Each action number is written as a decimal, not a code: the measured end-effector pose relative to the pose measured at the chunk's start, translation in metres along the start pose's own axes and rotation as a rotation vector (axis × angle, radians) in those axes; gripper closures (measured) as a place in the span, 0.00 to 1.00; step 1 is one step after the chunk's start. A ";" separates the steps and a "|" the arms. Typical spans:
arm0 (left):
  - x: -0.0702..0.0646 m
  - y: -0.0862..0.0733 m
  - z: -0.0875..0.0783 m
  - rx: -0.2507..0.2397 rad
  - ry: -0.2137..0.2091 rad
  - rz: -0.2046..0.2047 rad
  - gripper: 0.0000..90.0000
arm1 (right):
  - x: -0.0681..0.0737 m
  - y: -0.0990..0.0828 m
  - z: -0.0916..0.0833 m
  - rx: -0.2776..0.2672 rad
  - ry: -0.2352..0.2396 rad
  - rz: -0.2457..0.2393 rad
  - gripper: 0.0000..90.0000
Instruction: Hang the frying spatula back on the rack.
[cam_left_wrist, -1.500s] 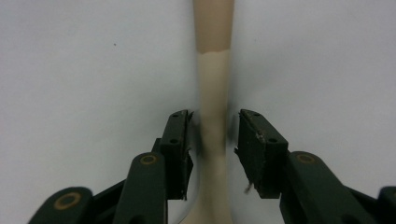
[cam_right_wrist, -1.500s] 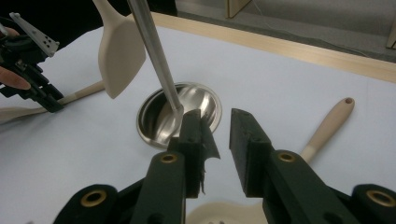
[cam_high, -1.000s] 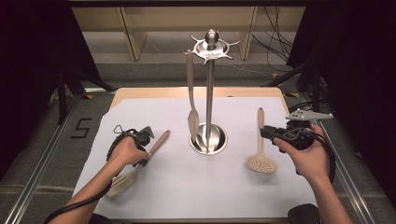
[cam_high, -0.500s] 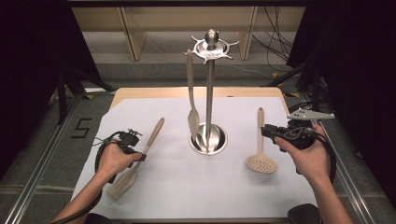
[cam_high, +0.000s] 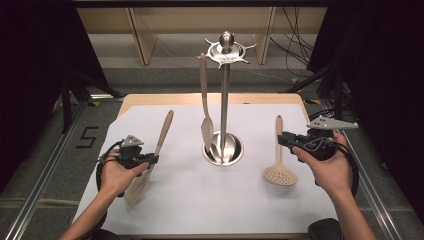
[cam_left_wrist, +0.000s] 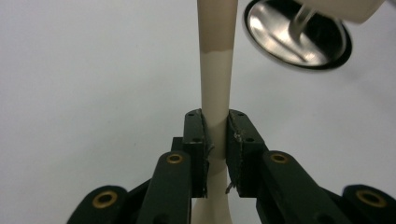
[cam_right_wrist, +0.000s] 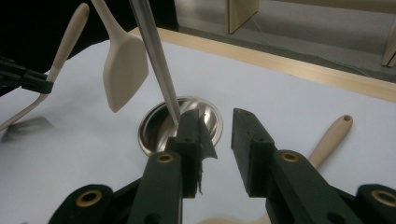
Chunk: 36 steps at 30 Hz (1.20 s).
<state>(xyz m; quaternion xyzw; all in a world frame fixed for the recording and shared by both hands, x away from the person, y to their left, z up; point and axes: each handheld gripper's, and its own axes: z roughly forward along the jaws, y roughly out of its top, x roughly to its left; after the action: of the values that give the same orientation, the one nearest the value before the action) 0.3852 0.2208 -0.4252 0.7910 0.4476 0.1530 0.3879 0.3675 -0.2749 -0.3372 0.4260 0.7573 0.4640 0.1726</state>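
My left gripper (cam_high: 151, 160) (cam_left_wrist: 215, 126) is shut on the handle of a beige turner (cam_high: 163, 131) (cam_left_wrist: 215, 56), whose blade hangs low near the white sheet. A beige slotted spoon (cam_high: 280, 174) lies flat at the right. My right gripper (cam_high: 281, 139) (cam_right_wrist: 217, 126) sits at the spoon's handle (cam_right_wrist: 332, 134). Its jaws have just been opening and the gap between them is empty. A steel utensil stand (cam_high: 224, 100) rises from its round base (cam_right_wrist: 156, 128) mid-table, with a beige spatula (cam_high: 206, 127) (cam_right_wrist: 123, 70) hanging from its top.
A white sheet (cam_high: 200, 205) covers the wooden table (cam_high: 215, 98). Metal rails run along both sides on the floor. Wooden frames and cables lie beyond the far edge. The stand's hooked top ring (cam_high: 227, 50) juts out above the table's middle.
My left hand has shifted left and lifted the turner, whose handle swung from slanting right to steeper, pointing away. The right hand stays at the spoon's handle.
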 end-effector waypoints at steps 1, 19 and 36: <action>-0.002 0.000 0.000 -0.029 -0.007 -0.021 0.87 | 0.000 0.000 0.000 -0.011 -0.006 -0.011 0.81; -0.044 0.020 -0.021 -0.268 -0.028 0.032 0.87 | 0.022 0.004 0.009 -0.034 0.052 -0.051 0.79; -0.082 0.037 -0.027 -0.349 -0.038 0.093 0.87 | 0.057 0.015 0.021 -0.071 0.138 -0.093 0.76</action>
<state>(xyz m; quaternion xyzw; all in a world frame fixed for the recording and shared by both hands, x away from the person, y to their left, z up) 0.3456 0.1553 -0.3715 0.7341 0.3699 0.2311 0.5204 0.3556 -0.2141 -0.3272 0.3508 0.7694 0.5104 0.1562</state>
